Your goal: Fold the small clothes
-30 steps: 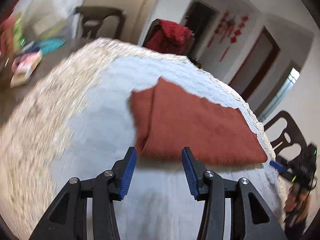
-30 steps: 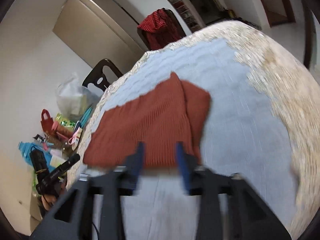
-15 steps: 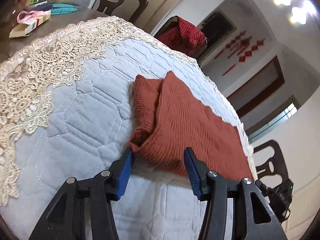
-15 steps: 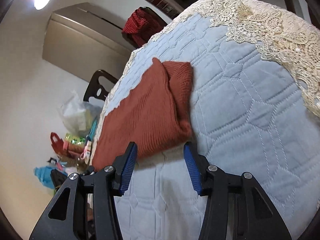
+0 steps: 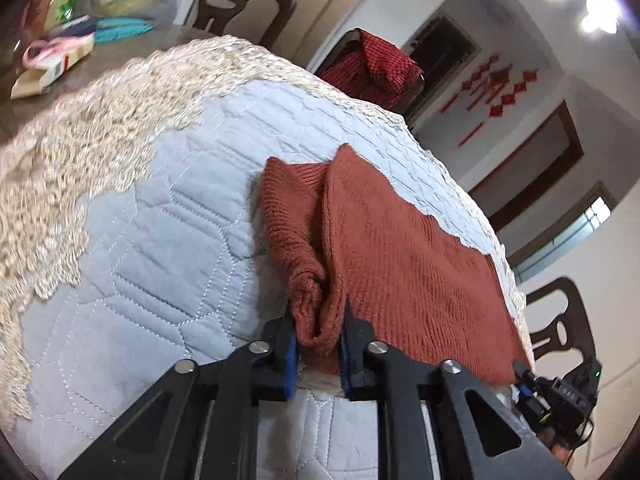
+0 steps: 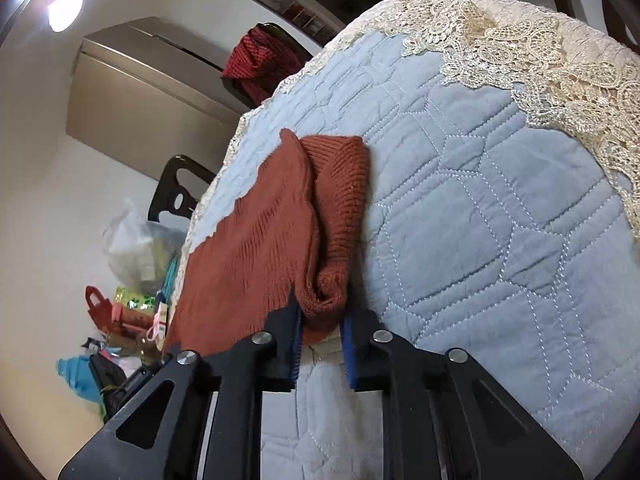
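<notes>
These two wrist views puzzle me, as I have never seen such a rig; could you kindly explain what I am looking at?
No robot arm is involved: a person holds a hand-held two-finger tool in each hand, and each tool carries a wide-angle camera that looks forward along its black fingers with blue pads. That is why each picture shows a fork at the bottom and a curved room behind. One picture comes from the left gripper, the other from the right gripper. On the blue quilted cover with a lace edge lies a rust-brown knit garment, partly folded. Each tool is at one near corner of it, its jaws closing with bunched fabric pressed between the pads. Chairs and clutter stand behind.
</notes>
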A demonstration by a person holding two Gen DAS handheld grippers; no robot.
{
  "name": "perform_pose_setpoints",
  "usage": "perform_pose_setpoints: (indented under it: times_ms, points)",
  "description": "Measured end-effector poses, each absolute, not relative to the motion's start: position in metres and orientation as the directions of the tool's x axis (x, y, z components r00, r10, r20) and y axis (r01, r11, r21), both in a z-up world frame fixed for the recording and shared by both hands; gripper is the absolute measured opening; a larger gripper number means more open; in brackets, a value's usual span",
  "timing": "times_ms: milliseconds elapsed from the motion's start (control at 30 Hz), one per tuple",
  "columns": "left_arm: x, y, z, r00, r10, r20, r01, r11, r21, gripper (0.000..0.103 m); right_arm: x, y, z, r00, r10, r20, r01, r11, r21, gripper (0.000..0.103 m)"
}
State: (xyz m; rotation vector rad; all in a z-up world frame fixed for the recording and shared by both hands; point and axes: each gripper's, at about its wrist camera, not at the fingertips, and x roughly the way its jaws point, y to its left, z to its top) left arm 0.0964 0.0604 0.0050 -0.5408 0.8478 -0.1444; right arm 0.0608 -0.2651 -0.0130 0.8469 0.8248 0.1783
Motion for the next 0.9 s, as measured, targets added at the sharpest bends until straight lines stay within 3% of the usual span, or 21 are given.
perform_pose_setpoints:
  times_ms: [300, 567, 700, 900]
  points:
    - [0.052, 0.066, 0.031, 0.668, -0.377, -0.641, -0.027, 0.849, -0.528, 0.013, 0.02, -0.27, 0.014, 0.688, 0.486, -0.538, 0.102, 0.67, 0.736, 0.013]
    - [-0.009, 0.076, 0.002, 0.611, -0.407, -0.679, -0.072, 0.826, -0.56, 0.014, -0.038, -0.276, 0.003, 0.64, 0.498, -0.585, 0.146, 0.669, 0.729, 0.013]
    - [-0.015, 0.08, 0.01, 0.626, -0.382, -0.68, -0.054, 0.849, -0.526, 0.022, -0.042, -0.28, -0.014, 0.613, 0.51, -0.603, 0.162, 0.666, 0.728, 0.018]
    - [-0.002, 0.085, 0.055, 0.718, -0.289, -0.633, -0.003, 0.908, -0.419, 0.043, -0.041, -0.284, 0.035, 0.687, 0.389, -0.613, 0.084, 0.796, 0.599, 0.02]
